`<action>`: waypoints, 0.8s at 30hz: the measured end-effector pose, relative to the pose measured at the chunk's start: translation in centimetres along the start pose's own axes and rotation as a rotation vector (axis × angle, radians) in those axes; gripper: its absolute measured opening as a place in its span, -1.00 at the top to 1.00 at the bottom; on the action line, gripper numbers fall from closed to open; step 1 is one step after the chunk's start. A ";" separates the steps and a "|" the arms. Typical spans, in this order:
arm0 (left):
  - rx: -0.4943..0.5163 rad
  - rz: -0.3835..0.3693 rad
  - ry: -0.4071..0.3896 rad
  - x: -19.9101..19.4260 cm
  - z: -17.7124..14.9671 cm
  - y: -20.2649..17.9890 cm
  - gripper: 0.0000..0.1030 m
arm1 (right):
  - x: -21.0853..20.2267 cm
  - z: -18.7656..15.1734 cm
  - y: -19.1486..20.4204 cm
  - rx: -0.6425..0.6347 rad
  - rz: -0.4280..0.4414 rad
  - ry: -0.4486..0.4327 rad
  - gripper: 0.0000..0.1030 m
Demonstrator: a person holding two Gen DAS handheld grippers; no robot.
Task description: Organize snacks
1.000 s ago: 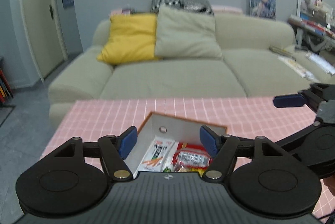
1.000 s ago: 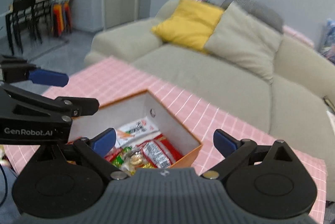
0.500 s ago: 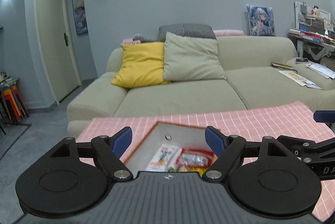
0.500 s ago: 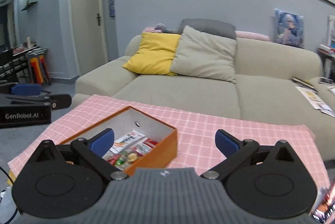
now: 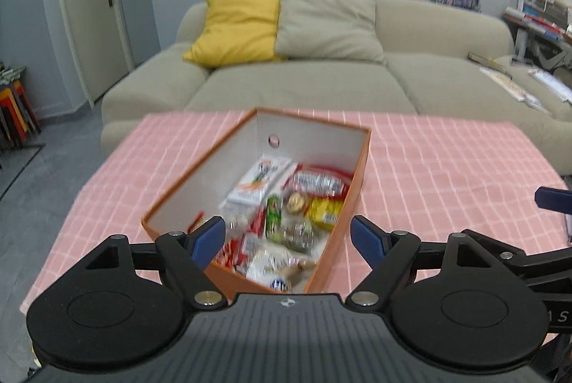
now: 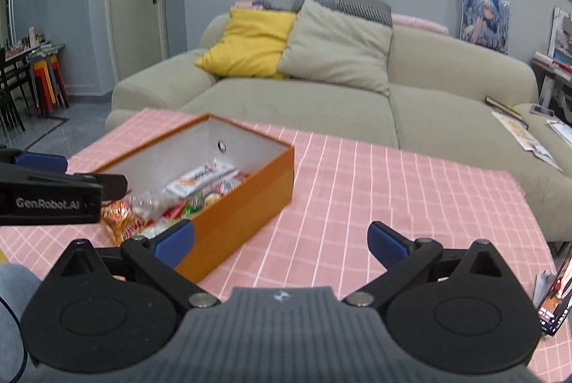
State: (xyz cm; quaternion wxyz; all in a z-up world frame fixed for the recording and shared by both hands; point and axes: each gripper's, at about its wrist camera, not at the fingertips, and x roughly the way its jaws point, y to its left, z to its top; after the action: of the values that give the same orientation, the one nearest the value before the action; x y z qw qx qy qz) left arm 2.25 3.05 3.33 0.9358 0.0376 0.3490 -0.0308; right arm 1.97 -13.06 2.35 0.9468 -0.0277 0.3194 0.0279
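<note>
Resting on the pink checked cloth (image 5: 447, 161), an orange box (image 5: 352, 184) is seen, with the snacks (image 5: 286, 204) piled inside it. The left gripper (image 5: 287, 236) is held above the near end of the box, its jaws spread wide and nothing between them. The right gripper (image 6: 280, 238) is kept just right of the box, also wide and empty.

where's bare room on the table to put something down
Bare cloth lies right of the box, out to the sofa-side edge, and a narrower strip runs along the box's left wall. The box's near half is crowded with snacks; its far end is bare.
</note>
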 end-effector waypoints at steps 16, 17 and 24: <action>-0.010 0.010 0.103 1.6 -1.2 -0.5 -0.81 | 2.7 -1.0 -0.6 0.030 -0.012 0.080 -0.93; -0.008 0.010 0.103 1.6 -1.2 -0.5 -0.81 | 2.6 -1.0 -0.6 0.028 -0.012 0.080 -0.93; 0.000 0.011 0.103 1.2 -1.2 -0.7 -0.81 | 2.3 -0.9 -0.3 0.015 -0.014 0.066 -0.93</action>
State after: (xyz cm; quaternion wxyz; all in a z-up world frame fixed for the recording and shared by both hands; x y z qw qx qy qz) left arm 2.29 2.47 1.63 0.9168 0.0408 0.3965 -0.0238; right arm 3.31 -13.37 0.28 0.9361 -0.0239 0.3504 0.0181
